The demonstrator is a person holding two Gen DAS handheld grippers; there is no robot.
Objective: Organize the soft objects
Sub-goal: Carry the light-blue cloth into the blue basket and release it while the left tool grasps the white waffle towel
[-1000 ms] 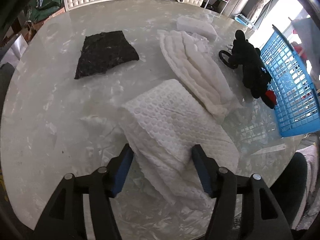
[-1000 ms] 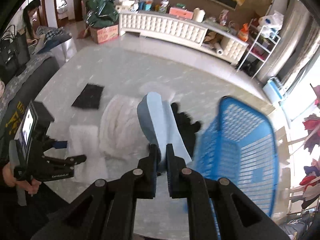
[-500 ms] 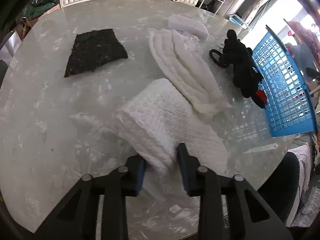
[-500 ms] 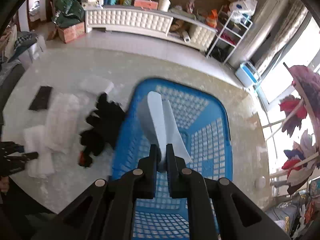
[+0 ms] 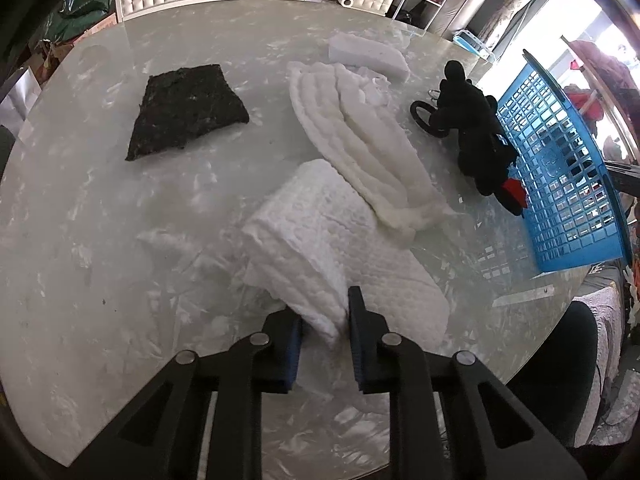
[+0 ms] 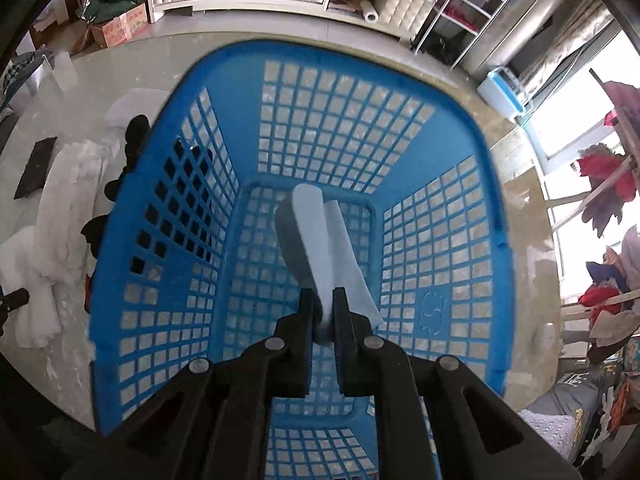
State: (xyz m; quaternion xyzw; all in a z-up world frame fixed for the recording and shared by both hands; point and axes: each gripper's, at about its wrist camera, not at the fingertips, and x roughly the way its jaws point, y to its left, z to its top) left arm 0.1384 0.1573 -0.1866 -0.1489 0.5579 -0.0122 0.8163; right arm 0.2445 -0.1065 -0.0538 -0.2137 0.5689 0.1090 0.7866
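The left gripper (image 5: 325, 320) is clenched on the near corner of the white waffle-weave cloth (image 5: 320, 232), bunching its folded layers between the 2 pads; the rest of the cloth lies on the marble table (image 5: 100, 240), so the pinch looks like the start of a lift. Just beyond it lies a quilted white pad (image 5: 360, 136), touching the cloth's far edge. Further left sits a dark scouring pad (image 5: 184, 110), apart from the others, and further back a white foam block (image 5: 368, 54). A black plush toy (image 5: 476, 128) rests against the wall of the blue basket (image 5: 560, 168).

The right gripper (image 6: 323, 304) grasps a light blue sponge (image 6: 316, 240) by its near end, hanging it over the open blue basket (image 6: 160, 184), whose mesh floor looks bare. Held there, the sponge seems ready for release into the basket.
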